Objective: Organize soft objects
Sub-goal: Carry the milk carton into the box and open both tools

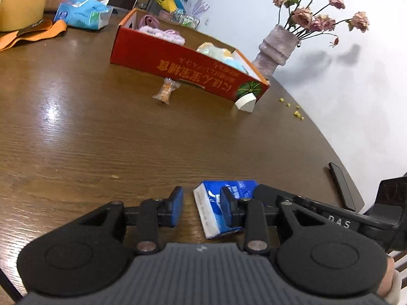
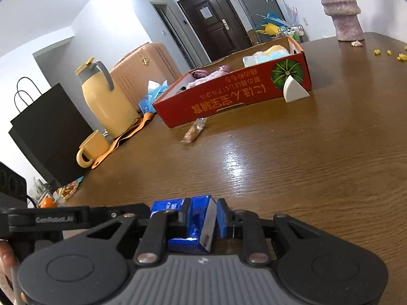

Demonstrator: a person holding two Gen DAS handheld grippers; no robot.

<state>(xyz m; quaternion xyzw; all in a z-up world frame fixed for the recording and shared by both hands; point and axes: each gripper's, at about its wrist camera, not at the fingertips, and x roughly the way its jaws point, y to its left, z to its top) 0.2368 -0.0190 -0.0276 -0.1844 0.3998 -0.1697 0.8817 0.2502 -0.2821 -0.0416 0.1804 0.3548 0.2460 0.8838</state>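
Across the left wrist view, the wooden table carries a red cardboard box that already holds soft things: a pink fluffy item at one end and a pale blue-and-cream bundle at the other, so part of the sorting looks done. Outside the box there are a small wrapped snack just beside its front wall, a white wedge at its corner, and a large tissue pack well behind it. Close to the camera, the left gripper has its jaws apart with bare table between them; the small blue tissue packet lies against the right-hand pad, mostly outside the gap, so nothing is clamped. From the right wrist view, the right gripper has its jaws together on that same packet, which stands tilted between the pads and close to the table, well apart from the box. Judging from this, the packet has yet to be carried to the box, and the snack and wedge also wait outside.
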